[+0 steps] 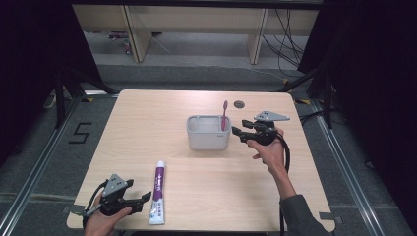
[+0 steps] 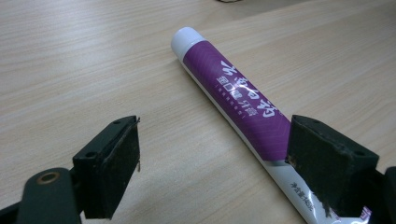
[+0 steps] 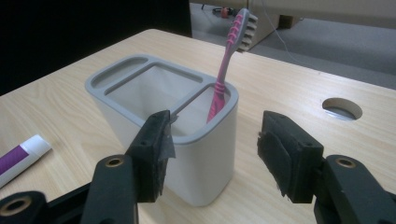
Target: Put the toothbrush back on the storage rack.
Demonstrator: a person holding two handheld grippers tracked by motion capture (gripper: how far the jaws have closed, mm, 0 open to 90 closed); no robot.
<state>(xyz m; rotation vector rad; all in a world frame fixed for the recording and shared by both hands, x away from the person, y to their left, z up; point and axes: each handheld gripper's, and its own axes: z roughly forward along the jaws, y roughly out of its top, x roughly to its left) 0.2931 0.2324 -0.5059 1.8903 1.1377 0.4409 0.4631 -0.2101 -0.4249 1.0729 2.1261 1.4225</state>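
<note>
The toothbrush [image 3: 227, 60] is stood in the holder [image 1: 208, 139], just beside the released right gripper [image 1: 239, 131]; the toothpaste [image 2: 243, 105] is lain on the table [image 1: 147, 123], approached by the open left gripper [image 2: 212, 158]; next, closing on the tube is called for.

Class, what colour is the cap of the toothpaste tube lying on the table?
White cap, clearest in the left gripper view.

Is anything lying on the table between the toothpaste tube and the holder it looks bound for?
Nothing visible does. The high view shows bare tabletop between the toothpaste tube and the white holder. The pink toothbrush stands in the holder's right-hand slot; the bigger compartment looks empty. The left hand-held gripper sits open beside the tube.
</note>
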